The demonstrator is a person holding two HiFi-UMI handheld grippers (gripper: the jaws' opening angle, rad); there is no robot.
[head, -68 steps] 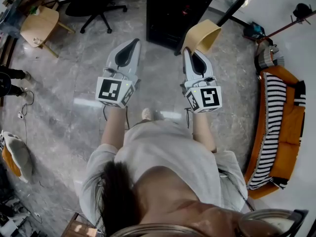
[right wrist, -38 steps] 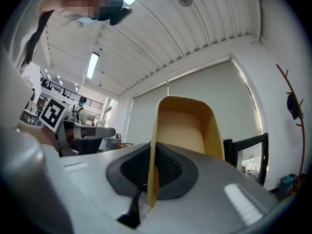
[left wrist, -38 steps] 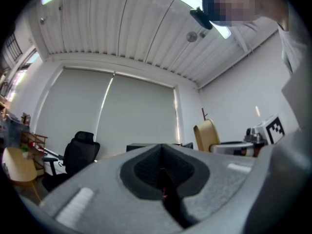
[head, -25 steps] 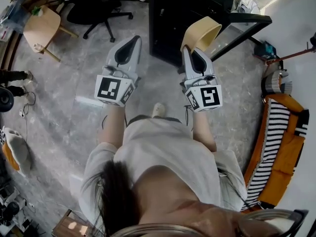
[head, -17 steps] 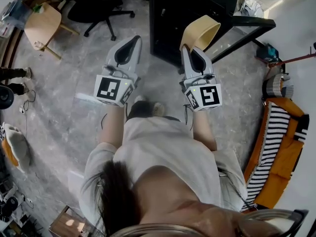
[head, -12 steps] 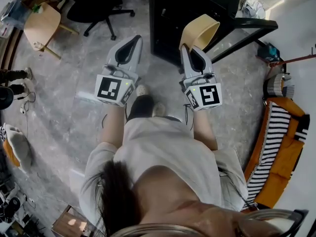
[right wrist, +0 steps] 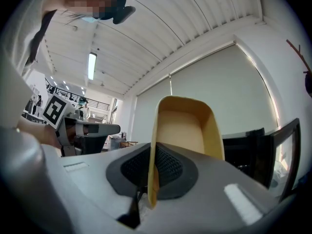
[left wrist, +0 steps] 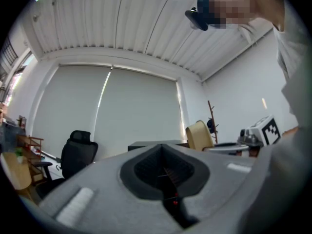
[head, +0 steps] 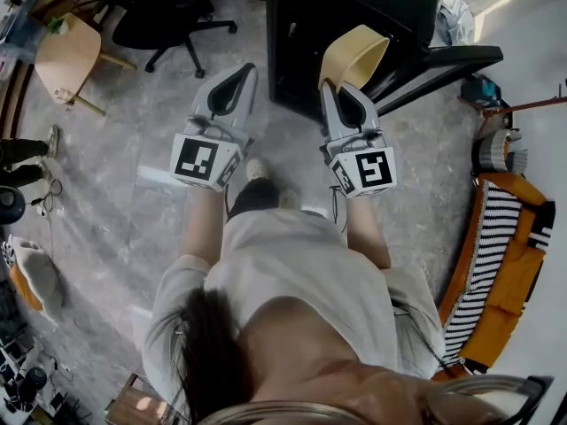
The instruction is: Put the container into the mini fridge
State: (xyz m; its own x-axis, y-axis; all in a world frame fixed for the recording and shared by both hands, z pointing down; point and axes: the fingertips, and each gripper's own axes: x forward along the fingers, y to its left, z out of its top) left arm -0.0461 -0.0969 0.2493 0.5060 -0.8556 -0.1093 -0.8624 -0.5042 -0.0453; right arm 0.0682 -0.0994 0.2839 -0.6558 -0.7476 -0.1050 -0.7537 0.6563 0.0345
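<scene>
A tan, scoop-shaped container (head: 356, 53) is shown clamped by its thin wall in the right gripper (head: 337, 89), the jaws closed tight on it with the open mouth turned away from the holder. The container is held in the air just in front of the black mini fridge (head: 354, 3). In the head view its outline overlaps the fridge's near edge. Whether it has passed into the opening cannot be told.

The fridge door (head: 443, 65) is seen swung out to the right, just beside the container. The left gripper (head: 237, 73) is carried alongside and level with the right one. Its jaws are brought together and nothing is gripped between them.

A black office chair (head: 168, 7) is parked left of the fridge, and a pale wooden chair (head: 66, 53) is set further left again. An orange sofa (head: 518, 228) draped with a black-and-white striped throw (head: 483, 237) is ranged along the right edge, well apart from the fridge. Another person's shoes (head: 27, 149) are caught at the left margin. The holder's own shoe (head: 258, 168) is planted on the grey marbled floor (head: 115, 228) between the two grippers, short of the fridge.
</scene>
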